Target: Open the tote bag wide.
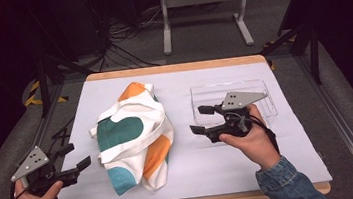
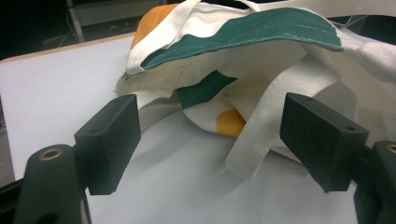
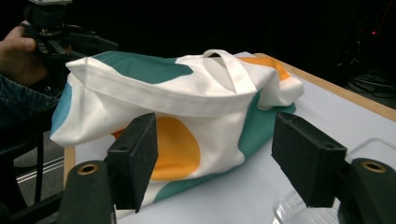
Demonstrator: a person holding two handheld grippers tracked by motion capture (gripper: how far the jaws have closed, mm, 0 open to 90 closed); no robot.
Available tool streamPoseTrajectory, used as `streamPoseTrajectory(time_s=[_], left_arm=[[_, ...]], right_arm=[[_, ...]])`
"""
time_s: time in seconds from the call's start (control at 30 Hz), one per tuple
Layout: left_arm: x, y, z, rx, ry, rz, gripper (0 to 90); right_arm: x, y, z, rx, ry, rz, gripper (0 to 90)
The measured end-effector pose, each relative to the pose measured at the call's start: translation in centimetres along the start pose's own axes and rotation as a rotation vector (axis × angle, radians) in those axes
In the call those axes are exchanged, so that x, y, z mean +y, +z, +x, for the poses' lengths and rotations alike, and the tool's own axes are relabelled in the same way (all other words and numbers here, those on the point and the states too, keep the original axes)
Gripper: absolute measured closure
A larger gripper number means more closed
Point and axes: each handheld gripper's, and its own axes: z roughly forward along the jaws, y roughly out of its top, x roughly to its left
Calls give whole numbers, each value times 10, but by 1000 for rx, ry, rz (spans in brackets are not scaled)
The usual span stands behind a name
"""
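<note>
A cream cloth tote bag [image 1: 133,134] with green, orange and teal patches lies crumpled on the white table top [image 1: 211,161], left of centre. My left gripper [image 1: 78,156] is at the table's front left edge, open, its jaws pointing at the bag's near side; in the left gripper view the bag [image 2: 261,70] and a loose strap [image 2: 275,116] lie just beyond the jaws. My right gripper [image 1: 202,120] hovers right of the bag, open and empty, aimed at the bag [image 3: 187,107].
A clear shallow plastic tray [image 1: 259,92] sits on the table behind the right gripper, its corner [image 3: 299,205] also in the right gripper view. Beyond the far wooden edge [image 1: 176,68] are cables and a white stand's legs [image 1: 204,5] on the floor.
</note>
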Motion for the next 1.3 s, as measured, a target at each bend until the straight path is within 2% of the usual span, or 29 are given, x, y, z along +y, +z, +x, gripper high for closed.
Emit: streamPoseTrajectory(time_s=[0.13, 0.27, 0.47, 0.8, 1.13, 1.2, 1.23, 1.3], left_arm=[[-2, 2, 0, 1, 0, 14, 214], [-3, 5, -1, 4, 15, 29, 210], [-4, 6, -2, 2, 14, 40, 215], [-9, 2, 0, 20, -16, 42, 218], [-10, 6, 1, 11, -14, 48, 216], [-10, 6, 1, 11, -15, 48, 216], [-10, 6, 1, 10, -15, 47, 216], [-10, 6, 1, 8, -18, 46, 216]], right_arm=[[5, 9, 1, 14, -9, -1, 306], [12, 23, 4, 49, -14, -9, 306], [19, 40, 11, 87, -30, -8, 303], [26, 68, 18, 135, -57, 7, 272], [34, 101, 38, 224, -111, 33, 272], [33, 104, 39, 240, -113, 36, 270], [32, 108, 39, 265, -113, 39, 270], [28, 114, 39, 288, -95, 56, 276]])
